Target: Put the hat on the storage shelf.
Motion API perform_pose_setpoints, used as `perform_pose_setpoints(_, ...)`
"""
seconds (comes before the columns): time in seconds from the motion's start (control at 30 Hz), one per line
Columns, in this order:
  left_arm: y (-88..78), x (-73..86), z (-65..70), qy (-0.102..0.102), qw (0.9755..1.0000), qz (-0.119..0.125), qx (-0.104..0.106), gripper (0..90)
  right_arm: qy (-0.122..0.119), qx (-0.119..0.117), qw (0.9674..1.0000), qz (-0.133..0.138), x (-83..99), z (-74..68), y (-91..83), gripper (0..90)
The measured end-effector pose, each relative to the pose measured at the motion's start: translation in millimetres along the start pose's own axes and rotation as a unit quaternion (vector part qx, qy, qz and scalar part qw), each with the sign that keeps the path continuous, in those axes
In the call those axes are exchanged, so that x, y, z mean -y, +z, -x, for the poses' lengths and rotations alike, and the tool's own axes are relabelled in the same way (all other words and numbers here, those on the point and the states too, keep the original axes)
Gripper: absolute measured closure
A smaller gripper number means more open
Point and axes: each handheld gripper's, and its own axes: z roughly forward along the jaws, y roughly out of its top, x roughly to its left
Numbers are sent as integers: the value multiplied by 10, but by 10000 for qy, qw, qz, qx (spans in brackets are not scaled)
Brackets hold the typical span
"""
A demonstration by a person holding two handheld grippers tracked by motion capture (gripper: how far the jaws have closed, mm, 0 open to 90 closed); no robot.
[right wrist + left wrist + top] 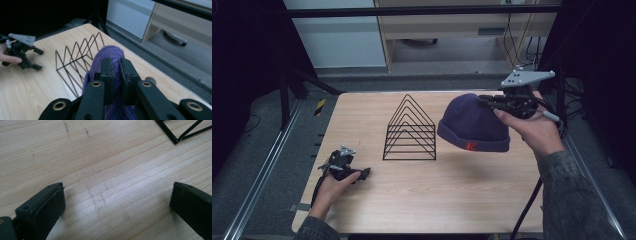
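Closest to the camera in the high view, the left gripper (364, 172) sits low on the near-left part of the wooden table (422, 185), hand wrapped around it. Its fingers (47, 205) are spread wide with nothing between them — just bare wood grain in the left gripper view, plus one corner of the black wire rack (176, 138) up in the top right.

A bit further in, that wire rack (410, 131) stands upright near the middle of the table, a row of triangle-shaped dividers, nothing in it.

Just right of the rack, the purple beanie (473, 125) hangs in the air above the table — not resting on anything. It's got a small red mark on the folded cuff. The right gripper (486, 101) has it pinched by the crown, and in the right gripper view the fingers (107, 75) are clamped tight on a fold of the knit (110, 53).

Beyond the far edge of the table there's grey floor (412, 75) and a light wood cabinet (462, 25).
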Motion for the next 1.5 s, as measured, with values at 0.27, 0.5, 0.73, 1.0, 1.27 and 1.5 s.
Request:
perform_pose_setpoints(0.27,1,-1,-6,37,10000,3,27,0,6,39,9999,115,-284,70,38,820)
perform_pose_setpoints(0.5,-30,-22,-14,74,9999,59,-64,53,-141,83,9998,114,-480,47,77,820)
perform_pose_setpoints(0.73,-235,-97,106,347,9982,469,135,57,-227,-18,9995,206,-624,-16,157,820)
perform_pose_setpoints(1.0,-716,-543,222,665,9902,1169,363,71,-372,-181,9987,303,-808,-115,323,820)
perform_pose_setpoints(1.27,-1077,-1068,259,1053,9830,1402,538,61,-440,-411,9974,389,-1033,-258,570,821)
perform_pose_setpoints(1.5,-1219,-1339,141,991,9779,1654,804,58,-578,-656,9955,377,-1214,-382,815,821)
